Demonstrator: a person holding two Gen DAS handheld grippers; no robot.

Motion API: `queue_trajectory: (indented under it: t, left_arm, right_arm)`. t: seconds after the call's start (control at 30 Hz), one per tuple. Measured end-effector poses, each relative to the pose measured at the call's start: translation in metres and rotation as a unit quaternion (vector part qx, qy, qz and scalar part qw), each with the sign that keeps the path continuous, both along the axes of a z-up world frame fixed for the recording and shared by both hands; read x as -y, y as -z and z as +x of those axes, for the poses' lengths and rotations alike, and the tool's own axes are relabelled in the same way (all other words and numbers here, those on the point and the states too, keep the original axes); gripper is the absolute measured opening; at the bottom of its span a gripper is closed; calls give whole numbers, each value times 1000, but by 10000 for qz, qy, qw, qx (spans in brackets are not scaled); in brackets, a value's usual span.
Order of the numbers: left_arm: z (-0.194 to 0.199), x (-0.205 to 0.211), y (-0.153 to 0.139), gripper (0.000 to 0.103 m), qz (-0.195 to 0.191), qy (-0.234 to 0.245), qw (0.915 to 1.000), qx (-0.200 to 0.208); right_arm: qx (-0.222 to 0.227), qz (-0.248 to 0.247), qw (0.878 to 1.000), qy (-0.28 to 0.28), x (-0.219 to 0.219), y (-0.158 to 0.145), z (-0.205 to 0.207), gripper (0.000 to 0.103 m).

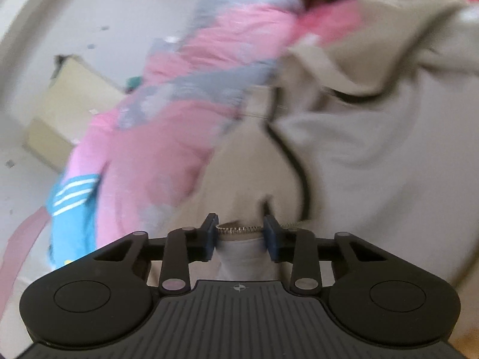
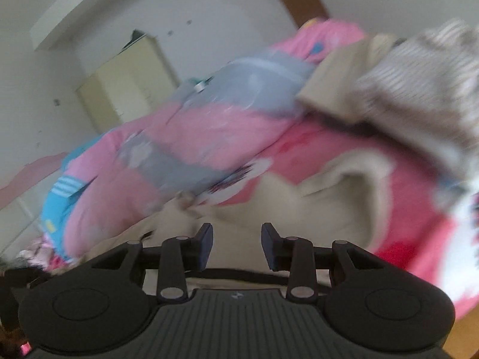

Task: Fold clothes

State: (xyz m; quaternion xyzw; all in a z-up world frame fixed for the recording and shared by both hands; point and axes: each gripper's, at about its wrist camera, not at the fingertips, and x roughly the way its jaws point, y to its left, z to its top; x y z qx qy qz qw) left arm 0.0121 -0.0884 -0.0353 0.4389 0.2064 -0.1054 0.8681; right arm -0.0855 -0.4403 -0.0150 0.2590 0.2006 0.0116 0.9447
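A beige zip-up garment (image 1: 359,149) with dark piping lies in a heap on the right of the left wrist view. My left gripper (image 1: 240,233) is shut on a bunched fold of it, and the metal zipper (image 1: 239,229) runs from pad to pad. In the right wrist view the same beige garment (image 2: 314,209) spreads out beyond my right gripper (image 2: 236,242). That gripper stands open just above the cloth, with nothing pinched between its pads. Both views are blurred.
A pink, grey and blue quilt (image 1: 167,137) (image 2: 194,137) is piled to the left of the garment. A striped knitted cloth (image 2: 425,89) and a red-pink cloth (image 2: 404,224) lie on the right. A cream cupboard (image 2: 125,83) stands against the white wall behind.
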Motion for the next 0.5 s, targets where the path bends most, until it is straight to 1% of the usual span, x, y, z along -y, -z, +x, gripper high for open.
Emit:
queue_trajectory:
  t: [0.1,0.17,0.3,0.4,0.43,0.5]
  left_arm:
    - [23,-15,-5,29,-180,-373,9991,49]
    - [32,-26,-6,25,-273,-622,9977,72]
    - [44,-46,-7,22,-314,-1096,9931,277]
    - [54,-65,-7,21,-367,-1567,9857,507]
    - [58,-74,-8,20,-462,-1764,9819,520]
    - [65,-96,-9,20,-699,-2236,9709,502]
  right_arm:
    - [-34,56,9997,-237,-16,11,25,38]
    - [-81,64,9994,-323,-22,19,40,38]
    - [-179,126,9986,-483,-29,37,67,38]
    - [-241,221,9979,-557,-26,49,78,38]
    - [-257,245,9977,-578,-25,53,81,38]
    - [-263,263,9974,-616,-23,59,83,38]
